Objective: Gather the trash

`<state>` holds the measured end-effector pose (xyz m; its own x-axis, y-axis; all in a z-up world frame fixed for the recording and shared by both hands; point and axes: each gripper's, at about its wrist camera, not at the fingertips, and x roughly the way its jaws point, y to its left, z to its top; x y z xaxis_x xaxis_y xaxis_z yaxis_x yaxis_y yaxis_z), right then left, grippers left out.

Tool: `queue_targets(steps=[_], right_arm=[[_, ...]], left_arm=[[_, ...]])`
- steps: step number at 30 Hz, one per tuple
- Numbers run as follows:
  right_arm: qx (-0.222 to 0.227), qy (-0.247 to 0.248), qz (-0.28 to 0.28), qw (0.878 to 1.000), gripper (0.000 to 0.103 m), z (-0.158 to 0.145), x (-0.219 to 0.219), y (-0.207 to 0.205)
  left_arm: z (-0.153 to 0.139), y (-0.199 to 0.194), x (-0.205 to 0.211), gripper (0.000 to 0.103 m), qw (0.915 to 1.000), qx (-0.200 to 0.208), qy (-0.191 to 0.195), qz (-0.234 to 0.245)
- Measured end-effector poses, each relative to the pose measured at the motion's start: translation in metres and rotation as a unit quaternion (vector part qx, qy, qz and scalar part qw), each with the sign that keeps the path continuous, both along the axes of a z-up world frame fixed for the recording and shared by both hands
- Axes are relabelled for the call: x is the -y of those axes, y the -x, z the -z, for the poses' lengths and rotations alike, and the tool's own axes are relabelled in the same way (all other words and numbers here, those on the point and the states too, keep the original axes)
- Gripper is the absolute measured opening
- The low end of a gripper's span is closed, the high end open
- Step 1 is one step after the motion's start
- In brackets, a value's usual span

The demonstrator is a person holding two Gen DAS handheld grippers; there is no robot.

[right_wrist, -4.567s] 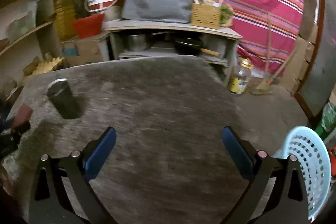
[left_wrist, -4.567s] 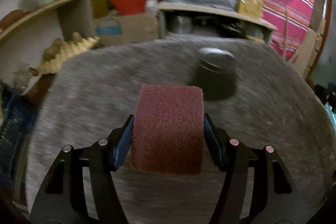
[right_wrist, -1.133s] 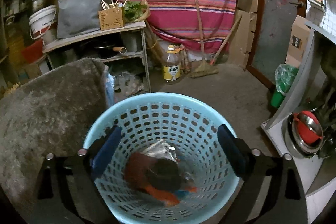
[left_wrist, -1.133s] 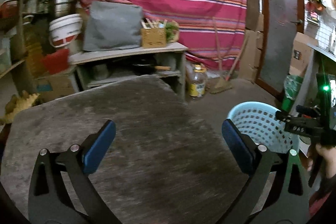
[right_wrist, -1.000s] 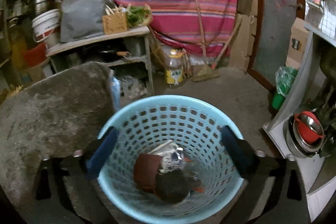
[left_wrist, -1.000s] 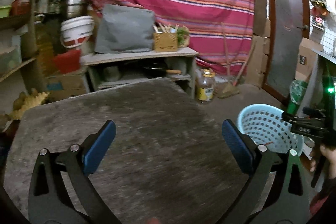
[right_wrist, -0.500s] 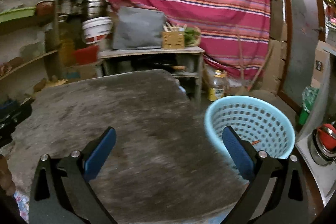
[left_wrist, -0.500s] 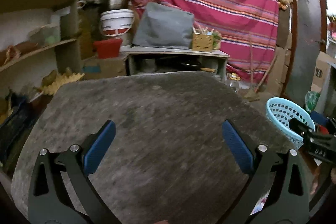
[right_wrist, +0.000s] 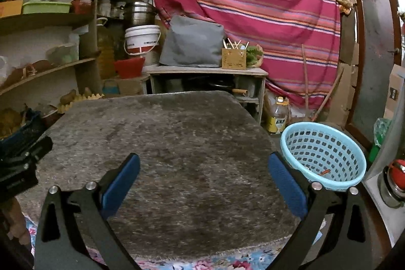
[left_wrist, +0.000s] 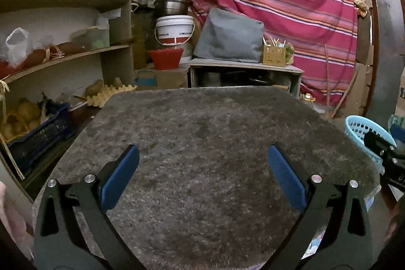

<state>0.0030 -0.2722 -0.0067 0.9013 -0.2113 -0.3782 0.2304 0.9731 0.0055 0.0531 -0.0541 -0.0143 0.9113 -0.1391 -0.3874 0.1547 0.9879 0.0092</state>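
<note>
Blue basket (right_wrist: 322, 156) on floor just off table's right edge; contents mostly hidden. Grey mat (right_wrist: 162, 143) shows no trash. Left gripper (left_wrist: 202, 168) and right gripper (right_wrist: 203, 171) spread wide, holding nothing. Collection likely finished; next, scan surroundings for leftovers.

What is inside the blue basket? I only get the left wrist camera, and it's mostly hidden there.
Observer: The right wrist view looks into the light blue basket. Only a small orange scrap shows low inside; the bottom is hidden.
Operator: Is the other grabber holding something?
Observer: No. The right gripper has its jaws wide open with nothing between them, over the grey table.
Operator: What's past the basket?
Observer: A steel pot with a red lid sits to the basket's right, at the edge of the picture.
</note>
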Motion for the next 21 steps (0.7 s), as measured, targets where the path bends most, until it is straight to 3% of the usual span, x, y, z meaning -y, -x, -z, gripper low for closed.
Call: queue_targets(steps=[21], right_arm=[[0.017,0.01,-0.005,1.0,0.099,-0.013,-0.007,0.003]], left_arm=[[-0.017,0.009,0.003,0.098,0.9993,0.037,0.002,-0.004]])
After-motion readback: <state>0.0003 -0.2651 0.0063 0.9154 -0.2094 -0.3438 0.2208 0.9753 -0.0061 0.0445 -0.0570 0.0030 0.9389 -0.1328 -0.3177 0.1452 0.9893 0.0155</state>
